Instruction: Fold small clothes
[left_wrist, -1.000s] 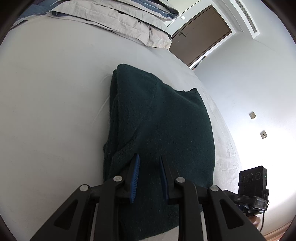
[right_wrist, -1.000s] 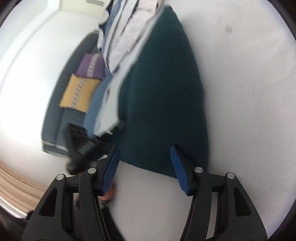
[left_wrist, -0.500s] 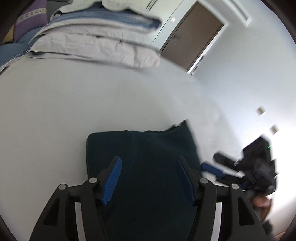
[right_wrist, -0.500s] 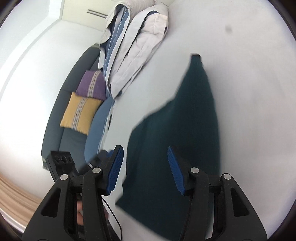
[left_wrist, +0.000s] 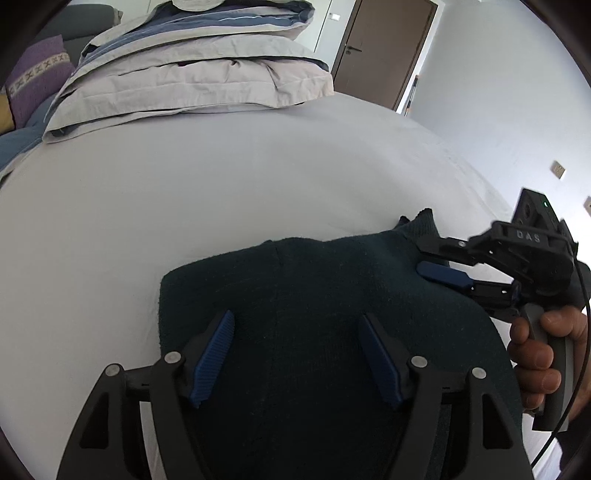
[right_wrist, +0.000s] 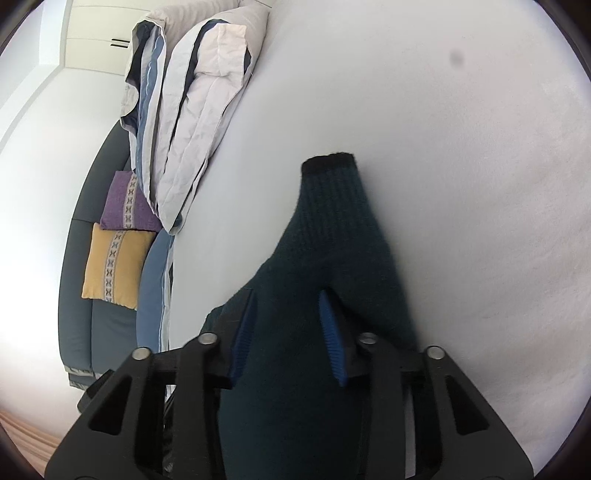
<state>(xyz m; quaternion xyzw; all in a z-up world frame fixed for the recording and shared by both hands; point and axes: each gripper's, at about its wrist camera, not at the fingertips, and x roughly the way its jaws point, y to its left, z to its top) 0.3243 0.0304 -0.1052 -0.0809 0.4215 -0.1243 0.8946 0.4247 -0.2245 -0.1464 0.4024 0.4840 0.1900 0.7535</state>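
Note:
A dark green knitted sweater (left_wrist: 314, 280) lies folded on the white bed (left_wrist: 184, 184). My left gripper (left_wrist: 297, 317) hovers over the sweater's near part. Its jaws are opening wide and its blue pads grip nothing. My right gripper (left_wrist: 424, 258) comes in from the right, held by a hand (left_wrist: 535, 354), at the sweater's far right corner. In the right wrist view the sweater (right_wrist: 332, 229) fills the gap of my right gripper (right_wrist: 287, 295), whose jaws are closing and touch the fabric on both sides. The ribbed cuff (right_wrist: 328, 160) sticks out ahead.
A folded grey and blue duvet (left_wrist: 192, 81) lies at the far end of the bed. Behind it is a brown door (left_wrist: 384, 48). A dark sofa with a yellow cushion (right_wrist: 114, 266) and a purple cushion (right_wrist: 125, 203) stands beside the bed.
My left gripper let go of the sweater, opened wide and swung round to its short side. My right gripper moved in onto the sweater's corner and narrowed around the fabric.

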